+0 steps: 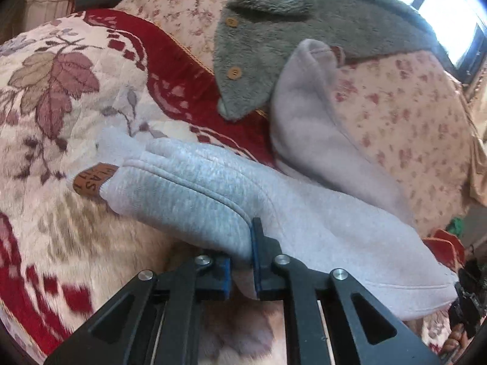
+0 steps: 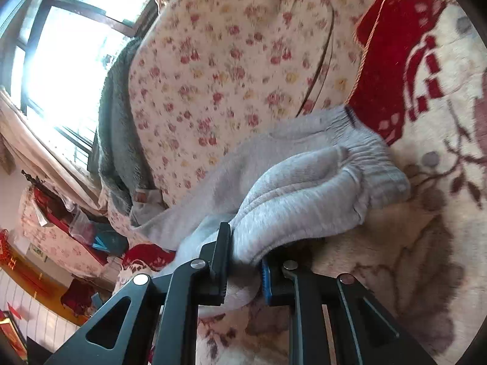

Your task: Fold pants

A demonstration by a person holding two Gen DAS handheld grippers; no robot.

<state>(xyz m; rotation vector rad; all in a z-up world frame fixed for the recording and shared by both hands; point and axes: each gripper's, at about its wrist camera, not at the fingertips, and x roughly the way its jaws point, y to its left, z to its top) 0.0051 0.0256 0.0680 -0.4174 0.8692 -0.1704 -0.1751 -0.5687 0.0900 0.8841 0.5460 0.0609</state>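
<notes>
Light grey fleece pants (image 1: pixel 197 188) lie bunched on a cream and red floral blanket (image 1: pixel 61 91). A brown label patch (image 1: pixel 96 181) shows at their left end, and one leg runs back toward the grey jacket. My left gripper (image 1: pixel 242 261) is shut on a folded seam edge of the pants, with cloth pinched between the blue pads. In the right wrist view the pants (image 2: pixel 304 188) are lifted off the blanket. Their ribbed waistband (image 2: pixel 374 158) sits to the right. My right gripper (image 2: pixel 245 258) is shut on a thick fold of them.
A grey fuzzy jacket (image 1: pixel 274 30) with wooden buttons lies behind the pants on a rose-print quilt (image 1: pixel 411 121). A bright window (image 2: pixel 67 60) is at the far side. Cluttered shelves (image 2: pixel 76 228) stand beyond the bed edge. Someone's fingers (image 1: pixel 456 339) show at the lower right.
</notes>
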